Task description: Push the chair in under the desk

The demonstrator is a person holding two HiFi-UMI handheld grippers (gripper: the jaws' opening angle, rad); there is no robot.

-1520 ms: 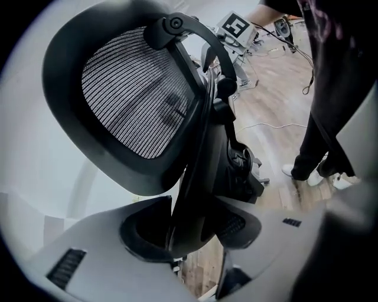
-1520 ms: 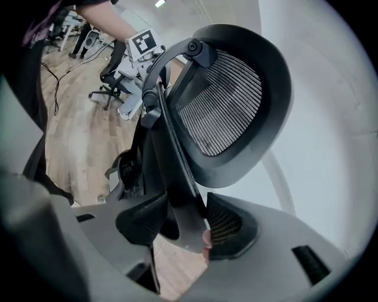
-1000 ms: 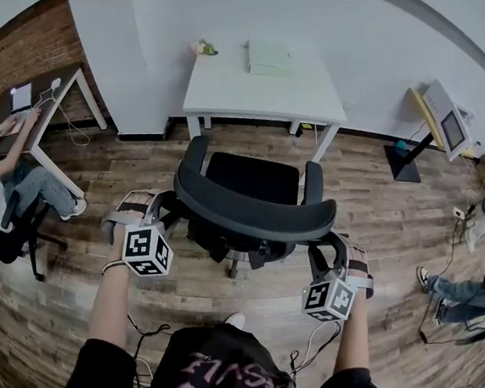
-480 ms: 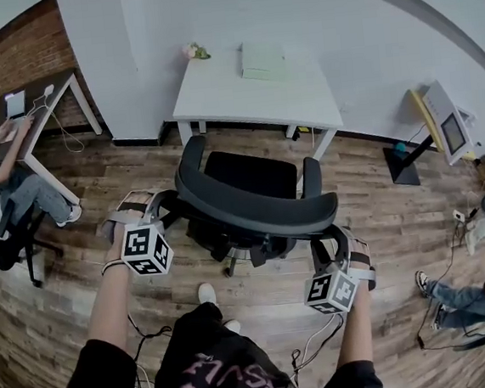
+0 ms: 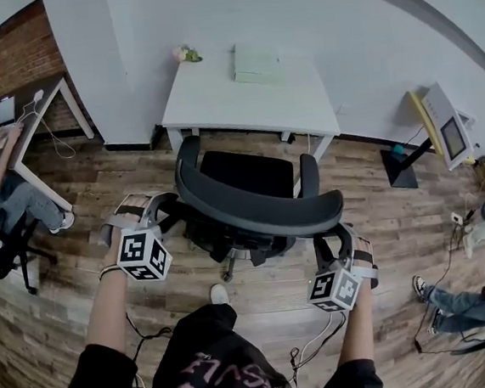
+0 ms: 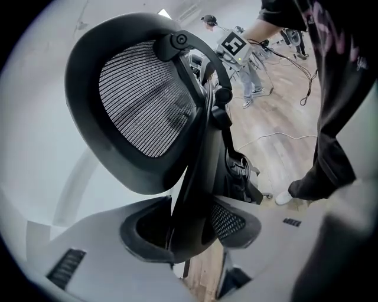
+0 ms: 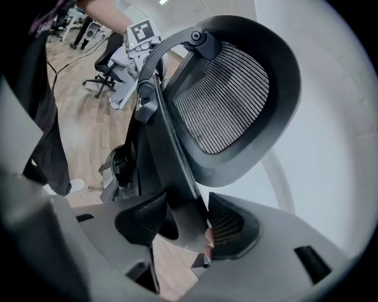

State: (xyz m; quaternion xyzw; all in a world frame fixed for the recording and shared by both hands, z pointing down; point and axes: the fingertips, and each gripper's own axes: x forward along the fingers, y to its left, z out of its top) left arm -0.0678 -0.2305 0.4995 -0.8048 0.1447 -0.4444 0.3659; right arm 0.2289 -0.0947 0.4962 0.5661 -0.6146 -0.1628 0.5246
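On plank floor point(image 5: 121, 175) | 1 chair point(image 5: 249, 175) facing white desk point(image 5: 242, 103) | seemingly against wall point(image 5: 319, 11)

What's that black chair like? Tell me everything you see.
The black office chair has a curved mesh backrest, padded seat and two armrests. It stands upright on the wood floor, facing the white desk, seat not yet under it. The left gripper and right gripper clamp the backrest's side edges.

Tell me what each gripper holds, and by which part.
Both hold the chair by its backrest: the left gripper clamps the left side edge, the right gripper the right side edge.
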